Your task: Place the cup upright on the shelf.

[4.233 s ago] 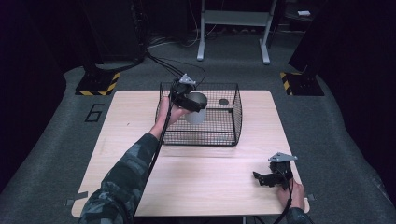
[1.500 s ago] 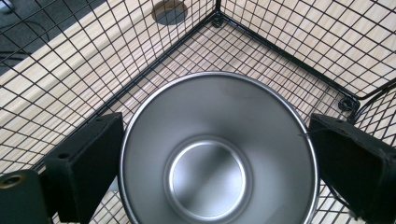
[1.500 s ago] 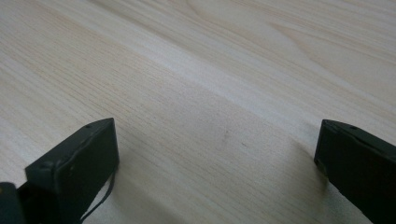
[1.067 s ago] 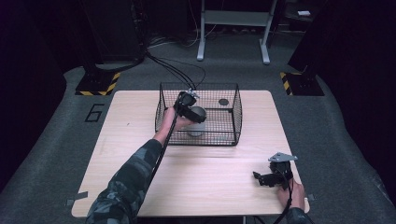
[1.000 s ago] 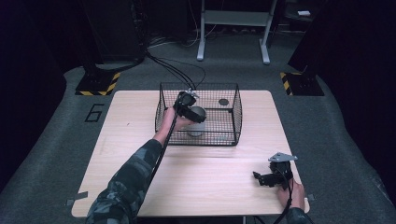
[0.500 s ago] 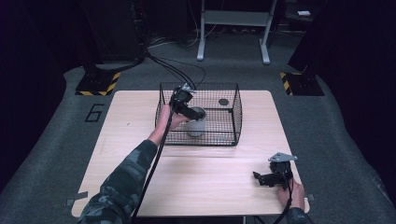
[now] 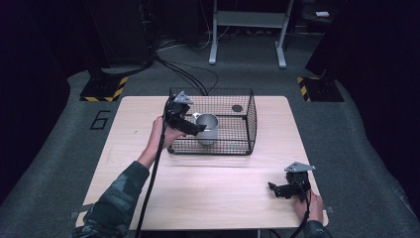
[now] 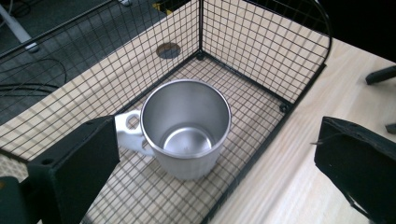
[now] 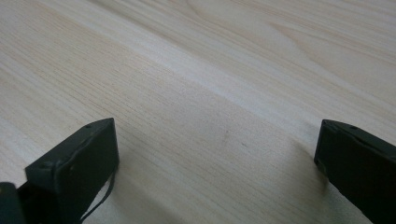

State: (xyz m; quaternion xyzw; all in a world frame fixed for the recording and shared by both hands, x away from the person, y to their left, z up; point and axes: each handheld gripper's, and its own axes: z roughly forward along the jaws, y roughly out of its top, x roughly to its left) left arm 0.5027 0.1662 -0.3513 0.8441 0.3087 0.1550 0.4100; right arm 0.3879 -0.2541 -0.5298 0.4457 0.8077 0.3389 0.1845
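While the steel mug [image 8: 186,127] stands upright on the floor of the wire basket [image 8: 261,44], mouth up and empty inside, its flat handle [image 8: 128,132] sticks out toward the near jaw of the left gripper [image 7: 190,128]. That gripper hangs just over the basket's left end, jaws spread wide apart and clamped on nothing; in the left gripper view one jaw sits just beside the handle, the other is out past the basket's long wall, over bare wood. Whether the near jaw touches the handle, I can't tell. In the high view the mug [image 7: 207,129] sits just beyond the gripper's tips, inside the left half of the basket [image 7: 236,119], and a small dark disc [image 7: 237,108] lies farther along, toward the far right corner. Well apart from all this, the right gripper [image 7: 278,189] rests low at the table's [image 7: 208,188] near right corner, jaws wide open and holding nothing, plain wood grain between them.
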